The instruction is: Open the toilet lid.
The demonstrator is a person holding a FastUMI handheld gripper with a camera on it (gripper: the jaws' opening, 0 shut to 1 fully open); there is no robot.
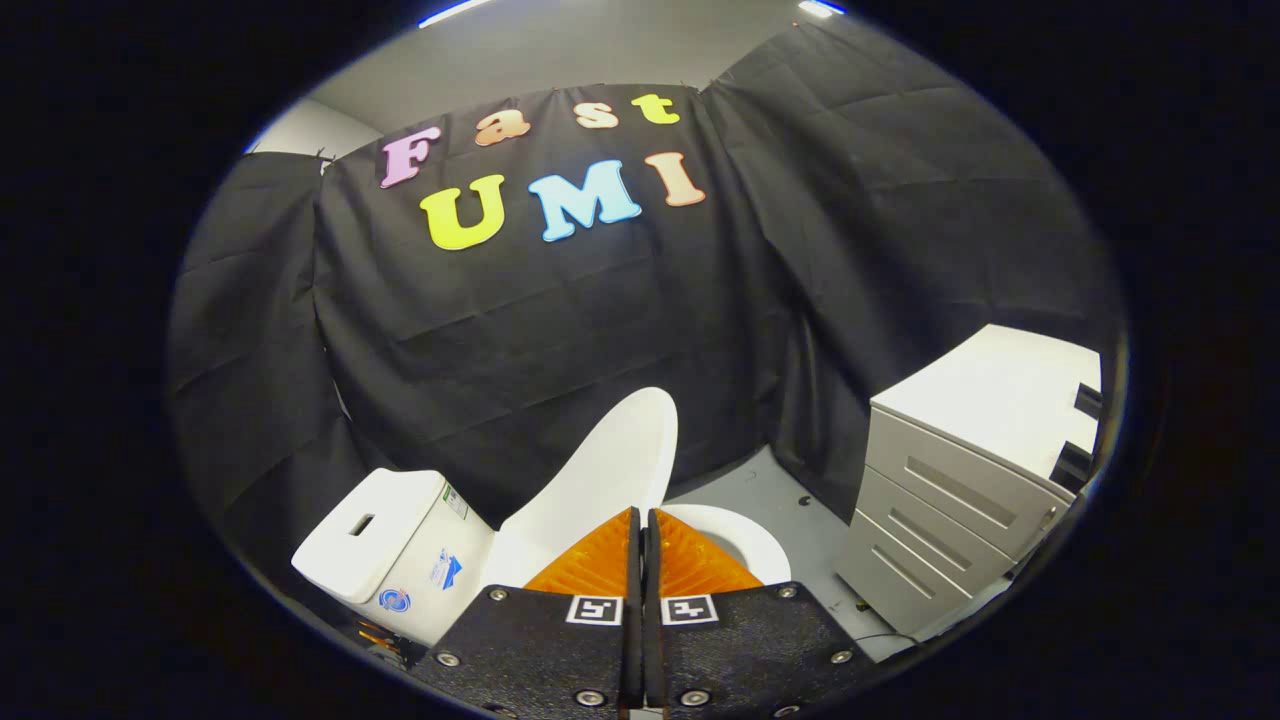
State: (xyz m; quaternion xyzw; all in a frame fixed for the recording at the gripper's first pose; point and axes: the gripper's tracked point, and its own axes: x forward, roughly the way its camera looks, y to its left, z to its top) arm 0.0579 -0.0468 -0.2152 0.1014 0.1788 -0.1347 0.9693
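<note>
Lid (610,470) of the toilet stands already raised, tilted up just beyond the fingertips of the hand-held gripper (643,515), and leaning toward the white tank (375,535) on the left. To the right of the lid, part of the round seat (745,540) shows, lying flat over the bowl. The two fingers are pressed together with only a thin slit between them, and nothing is held in them; they are clenched on empty air, near the lid but, as far as I can see, not touching it.

I judge the task is almost finished: the lid is up, and the remaining step is only to check that it rests steady against the tank, then to draw the gripper back. If it is not yet leaning fully, a soft push with the closed fingertips would be enough.

On the side of the tank there are small stickers (445,568), too small to read. A grey drawer cabinet (950,500) stands at the right on the floor (800,520).
</note>
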